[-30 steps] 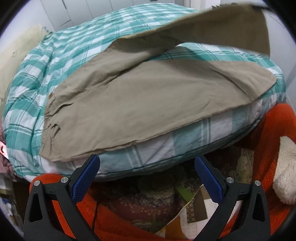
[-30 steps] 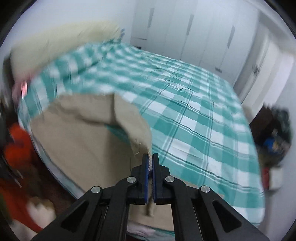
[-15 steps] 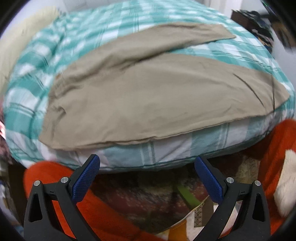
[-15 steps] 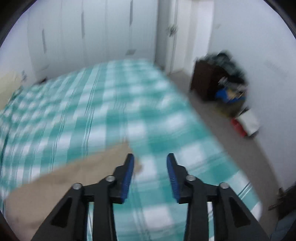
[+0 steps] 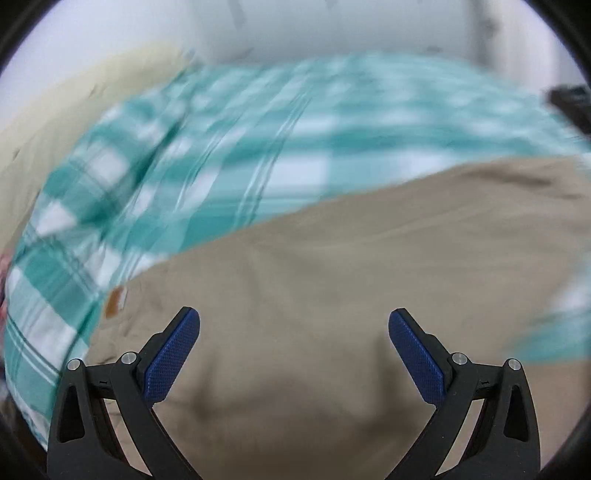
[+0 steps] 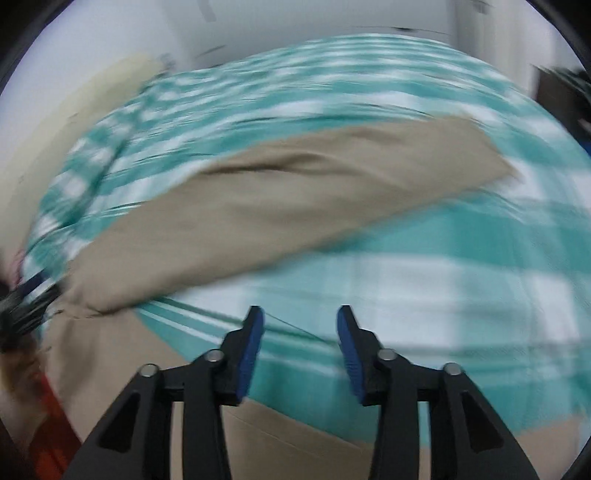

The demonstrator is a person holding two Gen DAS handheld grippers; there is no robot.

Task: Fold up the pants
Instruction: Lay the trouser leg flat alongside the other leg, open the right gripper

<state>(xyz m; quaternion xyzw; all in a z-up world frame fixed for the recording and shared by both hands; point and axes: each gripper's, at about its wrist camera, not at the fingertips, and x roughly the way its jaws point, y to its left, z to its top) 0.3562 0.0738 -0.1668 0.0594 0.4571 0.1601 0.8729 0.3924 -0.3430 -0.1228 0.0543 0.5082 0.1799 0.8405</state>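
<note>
Tan pants (image 6: pixel 280 192) lie spread on a bed (image 6: pixel 424 280) with a teal-checked cover, white walls (image 5: pixel 332 29) behind. The left gripper (image 5: pixel 294 325) hovers with jaws wide and empty; the right gripper (image 6: pixel 300 325) has jaws opening, nothing between them.

Teal-and-white checked bedcover (image 5: pixel 229 155), cream pillow (image 5: pixel 62 122) at its left, white wall (image 6: pixel 332 18) behind.

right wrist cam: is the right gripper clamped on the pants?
No. The right gripper is opening with nothing between its pads; the pants lie on the bed beyond.

Bedroom: checked bedspread (image 5: pixel 303 155), white wardrobes (image 6: pixel 295 26)
</note>
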